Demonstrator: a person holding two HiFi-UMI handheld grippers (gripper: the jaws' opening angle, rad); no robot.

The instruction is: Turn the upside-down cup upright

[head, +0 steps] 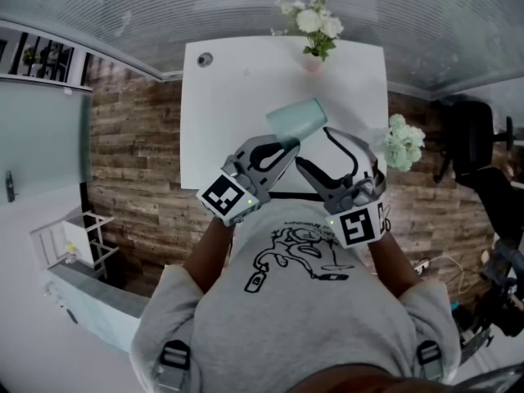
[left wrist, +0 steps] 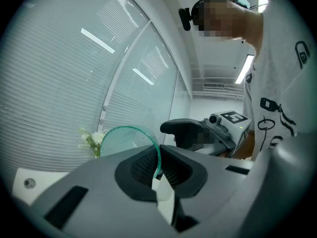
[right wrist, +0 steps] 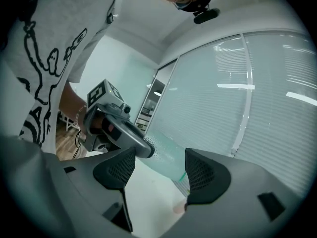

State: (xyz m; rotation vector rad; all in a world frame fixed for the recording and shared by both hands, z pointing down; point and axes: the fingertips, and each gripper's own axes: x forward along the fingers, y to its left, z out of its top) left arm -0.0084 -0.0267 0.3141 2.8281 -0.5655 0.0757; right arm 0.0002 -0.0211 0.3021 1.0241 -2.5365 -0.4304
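The cup [head: 296, 119] is a pale, see-through green tumbler with a thin rim and plain walls that widen slightly toward the mouth. It hangs in the air over the white table [head: 221, 121], clear of the surface, tipped over roughly onto its side, neither mouth-down nor upright. The left gripper [head: 286, 144] holds it by the wall at the rim, one pad inside the cup [left wrist: 124, 138] and one outside. In the right gripper view the cup [right wrist: 166, 157] slants across beyond the jaws, untouched by them.
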